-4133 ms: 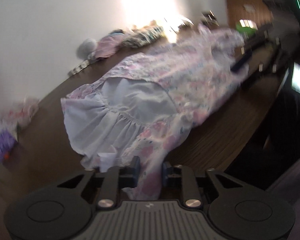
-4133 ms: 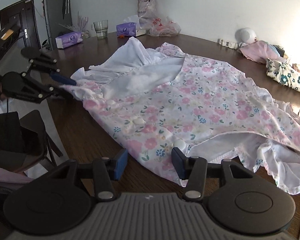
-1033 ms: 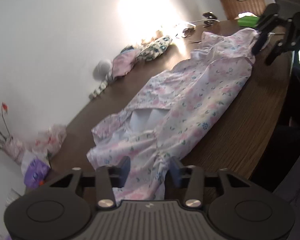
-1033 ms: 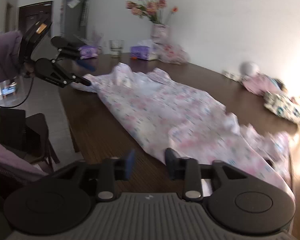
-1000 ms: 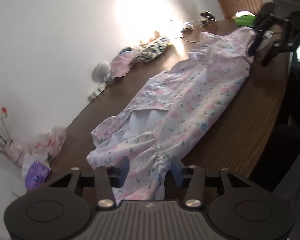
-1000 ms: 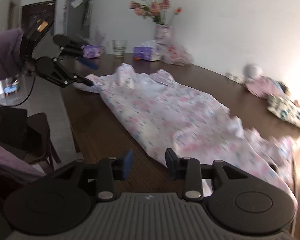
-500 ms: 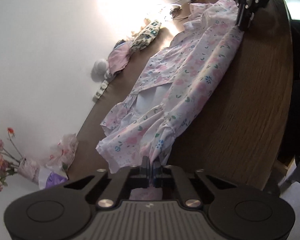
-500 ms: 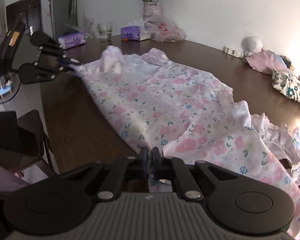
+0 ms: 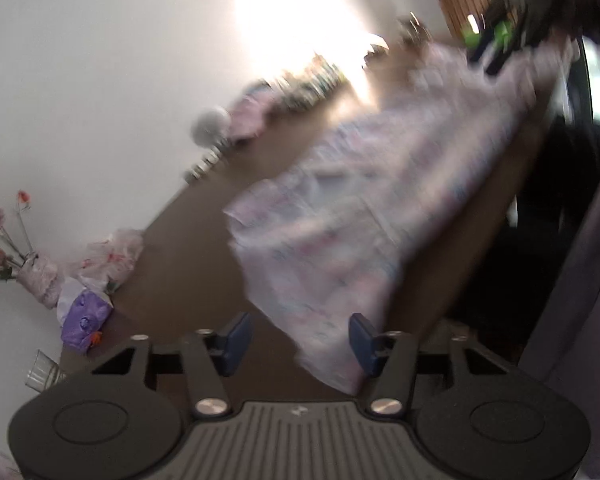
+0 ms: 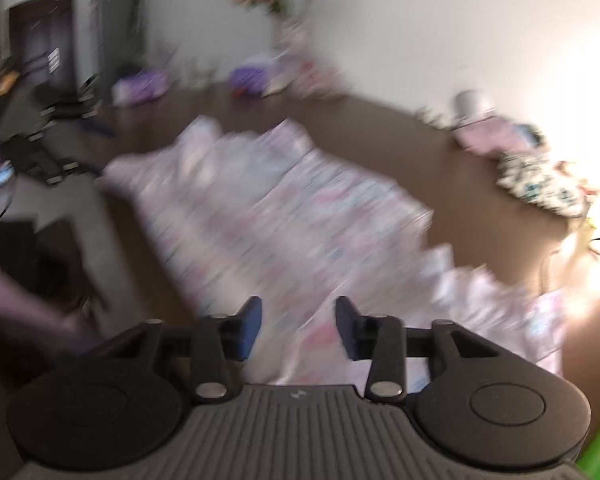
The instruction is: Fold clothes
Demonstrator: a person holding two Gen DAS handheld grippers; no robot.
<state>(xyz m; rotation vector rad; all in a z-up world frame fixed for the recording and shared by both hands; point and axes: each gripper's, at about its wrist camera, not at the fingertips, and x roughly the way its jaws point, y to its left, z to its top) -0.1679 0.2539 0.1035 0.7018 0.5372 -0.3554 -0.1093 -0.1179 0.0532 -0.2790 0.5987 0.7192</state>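
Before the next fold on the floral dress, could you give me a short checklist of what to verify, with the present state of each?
1. Left gripper released: ok, jaws apart after just opening; the dress hem lies between them, unpinched.
2. Right gripper released: ok, jaws just opened, fabric between them but not clamped.
3. Floral dress lying on the table: ok, spread lengthwise.
4. Dress smooth and edges aligned: cannot tell, both views are motion-blurred.
5. Small folded clothes apart from the dress: ok, by the wall.
6. Near hem fully on the table: cannot tell.
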